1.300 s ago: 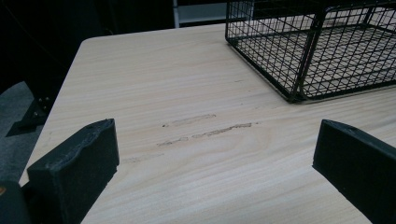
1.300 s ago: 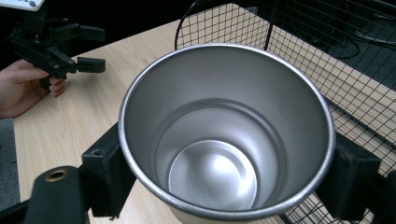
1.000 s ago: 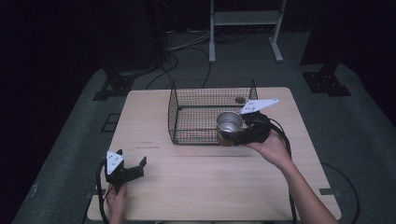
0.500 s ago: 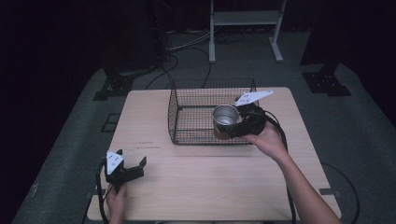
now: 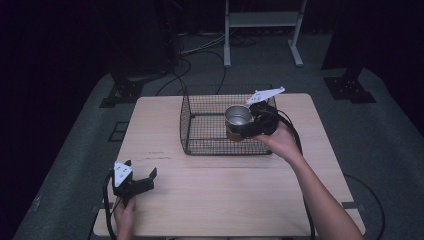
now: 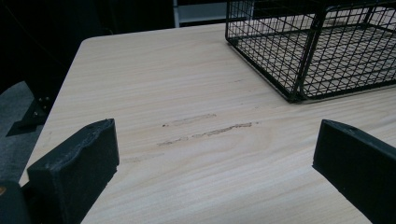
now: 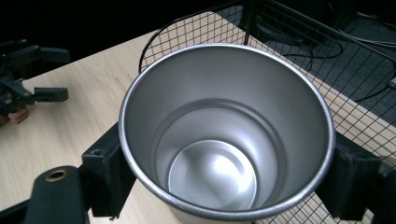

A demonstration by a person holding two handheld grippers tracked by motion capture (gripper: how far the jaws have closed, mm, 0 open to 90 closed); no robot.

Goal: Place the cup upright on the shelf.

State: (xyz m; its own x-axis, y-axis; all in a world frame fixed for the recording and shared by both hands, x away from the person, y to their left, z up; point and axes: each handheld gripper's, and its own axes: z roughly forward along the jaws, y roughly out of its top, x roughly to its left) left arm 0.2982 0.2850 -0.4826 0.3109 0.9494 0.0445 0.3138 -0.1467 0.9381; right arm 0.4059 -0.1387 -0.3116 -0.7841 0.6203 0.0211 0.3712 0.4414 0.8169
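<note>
One wooden table (image 5: 220,200) bears one wire basket (image 5: 200,125). One steel cup (image 5: 238,116), upright and empty, hangs over the basket's right part, clamped in the right gripper (image 5: 250,122). Lowered carelessly, it may catch the basket's rim or tip. The left gripper (image 5: 142,176) gapes wide, idle, near the table's front-left edge.

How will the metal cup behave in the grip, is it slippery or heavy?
The metal cup looks smooth and shiny, so it may slip between the jaws of the right hand-held gripper. It is empty with a thin wall, so it is probably light and stiff. Round in shape, it could roll if laid down on its side in the wire basket.
</note>
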